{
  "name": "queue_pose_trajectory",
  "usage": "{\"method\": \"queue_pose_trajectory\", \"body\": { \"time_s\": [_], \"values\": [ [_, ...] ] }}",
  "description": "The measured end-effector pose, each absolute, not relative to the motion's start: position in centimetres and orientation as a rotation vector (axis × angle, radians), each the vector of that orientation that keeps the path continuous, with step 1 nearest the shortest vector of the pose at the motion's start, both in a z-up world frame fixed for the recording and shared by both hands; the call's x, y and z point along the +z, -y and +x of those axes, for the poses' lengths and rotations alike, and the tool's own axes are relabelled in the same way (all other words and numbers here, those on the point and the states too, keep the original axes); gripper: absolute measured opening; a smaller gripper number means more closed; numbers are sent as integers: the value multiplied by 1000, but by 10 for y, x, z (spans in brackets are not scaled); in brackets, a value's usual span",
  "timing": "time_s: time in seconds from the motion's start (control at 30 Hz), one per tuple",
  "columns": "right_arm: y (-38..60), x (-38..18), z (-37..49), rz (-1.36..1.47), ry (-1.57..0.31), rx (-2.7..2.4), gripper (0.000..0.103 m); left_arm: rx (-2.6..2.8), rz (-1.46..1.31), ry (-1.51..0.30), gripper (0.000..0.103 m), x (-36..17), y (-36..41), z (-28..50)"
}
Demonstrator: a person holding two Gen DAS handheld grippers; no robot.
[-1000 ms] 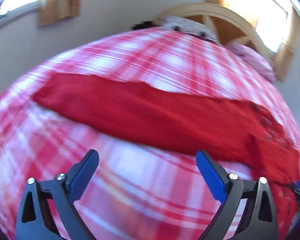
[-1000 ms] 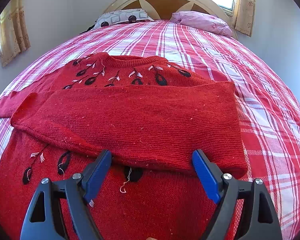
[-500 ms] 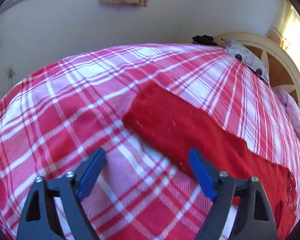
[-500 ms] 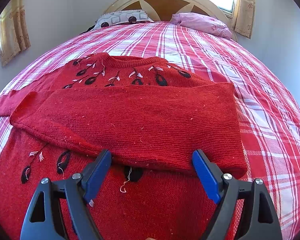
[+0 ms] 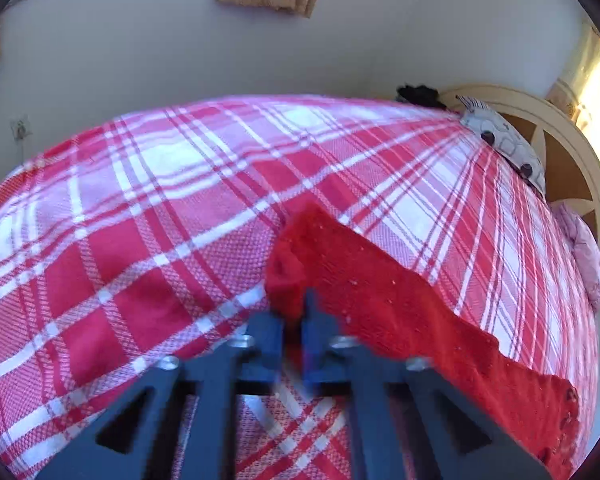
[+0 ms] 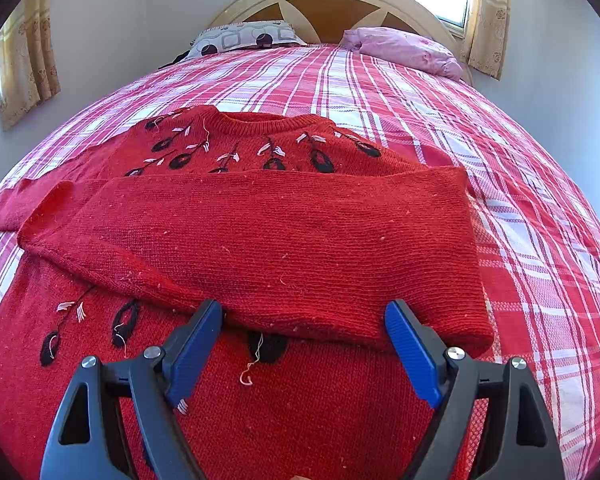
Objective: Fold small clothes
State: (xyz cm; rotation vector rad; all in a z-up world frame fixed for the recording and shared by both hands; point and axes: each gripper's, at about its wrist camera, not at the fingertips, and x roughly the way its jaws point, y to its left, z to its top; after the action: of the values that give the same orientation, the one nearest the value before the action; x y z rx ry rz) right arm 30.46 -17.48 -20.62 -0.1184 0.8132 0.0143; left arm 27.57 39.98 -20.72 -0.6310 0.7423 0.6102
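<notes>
We see the bed (image 6: 440, 128), covered in a red-and-white plaid spread, carrying a red knitted sweater (image 6: 260, 420) with black embroidered leaves; it lies flat, neckline toward the headboard (image 6: 332, 4) and the 2 pillows. By our judgement the fold is about halfway through its sleeve stage: 1 sleeve, the right sleeve (image 6: 260, 232), is already laid across the chest, while the left sleeve (image 5: 400, 300) stretches out sideways onto the spread, and the body fold is not yet done. Our left gripper (image 5: 294, 328) has its fingers pressed together on the cuff end of the left sleeve, which bunches up just beyond the tips. Our right gripper (image 6: 304, 348) hovers over the sweater's lower body, its fingers spread wide apart and holding nothing, the folded sleeve's lower edge just beyond them.
</notes>
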Motion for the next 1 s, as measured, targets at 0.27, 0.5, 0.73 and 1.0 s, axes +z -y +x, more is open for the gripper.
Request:
{"method": "queue_pose_trajectory", "body": {
  "time_s": [0.27,0.5,0.73,1.0],
  "values": [
    [175,-206,305,-116,-812,16,84,575,-646,-701,6,-183,-389,267],
    [175,-207,304,-112,-811,18,84,451,-653,-632,6,-135,-351,273],
    [175,-207,305,-108,-809,21,84,320,-693,-610,6,-108,-305,289],
    [176,-206,305,-94,-803,27,84,145,-698,-598,6,-86,-227,306]
  ]
}}
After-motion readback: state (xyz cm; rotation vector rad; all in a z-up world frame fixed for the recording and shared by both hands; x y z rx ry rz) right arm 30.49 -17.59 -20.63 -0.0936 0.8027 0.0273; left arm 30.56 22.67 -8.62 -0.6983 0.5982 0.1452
